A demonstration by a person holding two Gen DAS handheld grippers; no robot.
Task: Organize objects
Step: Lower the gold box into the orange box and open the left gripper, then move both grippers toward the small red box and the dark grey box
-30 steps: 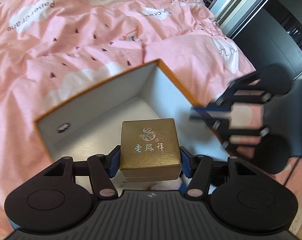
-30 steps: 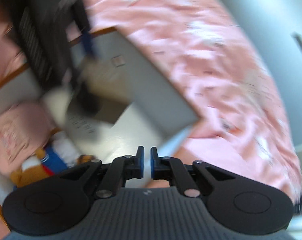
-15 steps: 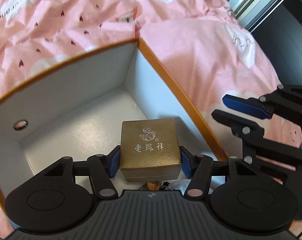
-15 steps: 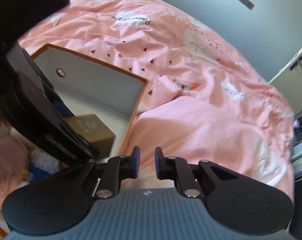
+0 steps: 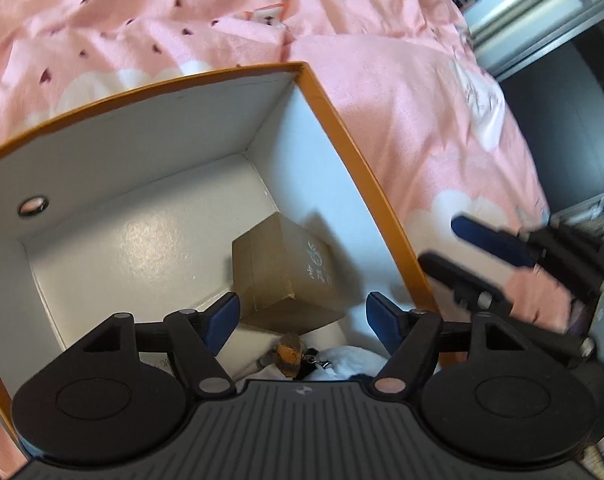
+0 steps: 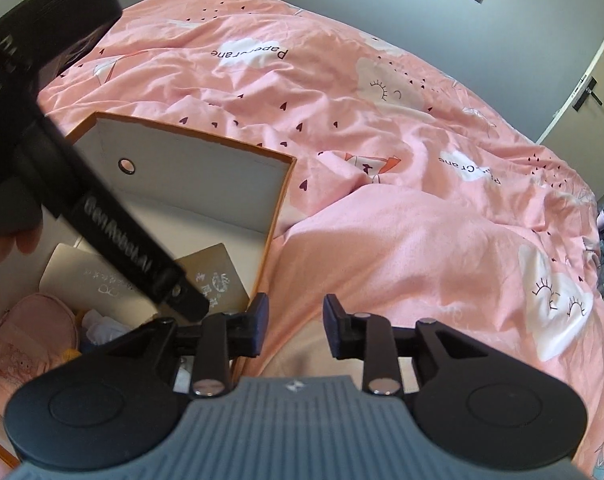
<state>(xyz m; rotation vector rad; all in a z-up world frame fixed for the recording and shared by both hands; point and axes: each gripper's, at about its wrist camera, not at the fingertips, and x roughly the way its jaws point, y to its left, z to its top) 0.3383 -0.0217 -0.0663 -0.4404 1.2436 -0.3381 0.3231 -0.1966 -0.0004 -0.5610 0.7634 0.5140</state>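
Dropped: gold box (image 5: 290,272) now tilted inside carton (image 5: 362,184); left gripper (image 5: 302,316) and right gripper (image 6: 296,330) wide open, empty, over pink duvet (image 6: 402,208).

Directly ahead of the left gripper (image 5: 301,316), between and just beyond its spread fingertips, a small box (image 5: 286,276) sits tilted inside the storage box (image 5: 344,120), close to that container's right wall, with a small toy (image 5: 288,354) just below it, nearer the gripper. The storage box rests on the bed (image 5: 402,92), which spreads out behind it and to its right, and the right gripper (image 5: 442,246) hovers outside that right wall. From the right gripper (image 6: 295,326), the storage box (image 6: 276,216) lies ahead to the left, holding the small box (image 6: 218,276), a flat case (image 6: 76,274) left of it, and a pouch (image 6: 34,336) nearer still.
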